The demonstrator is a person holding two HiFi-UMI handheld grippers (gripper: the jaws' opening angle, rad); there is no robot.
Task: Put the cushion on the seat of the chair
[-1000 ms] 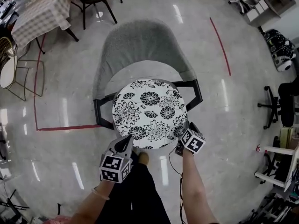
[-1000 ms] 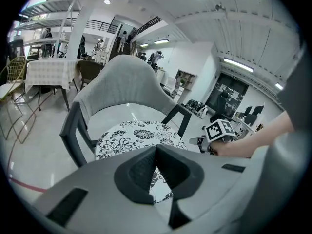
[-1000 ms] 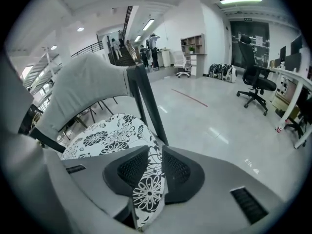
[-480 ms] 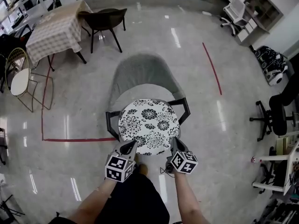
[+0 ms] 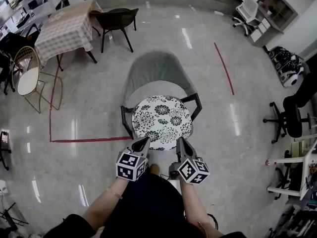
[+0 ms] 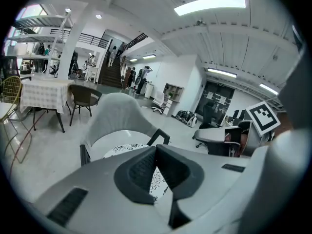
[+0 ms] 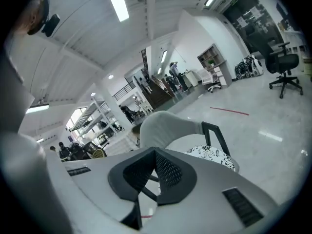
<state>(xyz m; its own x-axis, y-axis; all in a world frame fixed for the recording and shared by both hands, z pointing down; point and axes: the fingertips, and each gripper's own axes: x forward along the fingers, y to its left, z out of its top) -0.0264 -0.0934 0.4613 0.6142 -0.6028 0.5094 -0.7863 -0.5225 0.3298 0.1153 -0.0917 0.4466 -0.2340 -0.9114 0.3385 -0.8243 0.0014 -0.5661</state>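
A round white cushion [image 5: 162, 120] with black flowers lies flat on the seat of the grey-backed chair [image 5: 153, 72]. My left gripper [image 5: 144, 142] hangs just off the cushion's near left rim, jaws shut and empty. My right gripper [image 5: 179, 142] sits off the near right rim, also shut with nothing in it. In the left gripper view, the shut left gripper [image 6: 155, 147] points at the cushion [image 6: 122, 150] and chair [image 6: 119, 116]. The right gripper view shows the shut right gripper [image 7: 155, 152] with the cushion [image 7: 214, 156] and chair [image 7: 168, 126] beyond.
A table with a checked cloth [image 5: 64, 29], a dark chair [image 5: 116, 18] and a gold wire chair [image 5: 27, 78] stand at the far left. Red tape [image 5: 89, 140] marks the shiny floor. An office chair [image 5: 292, 115] and a white shelf [image 5: 297, 177] stand at the right.
Both grippers have lifted and pulled back from the cushion's near rim. The right one has come away from the cushion's edge. The cushion stays on the seat.
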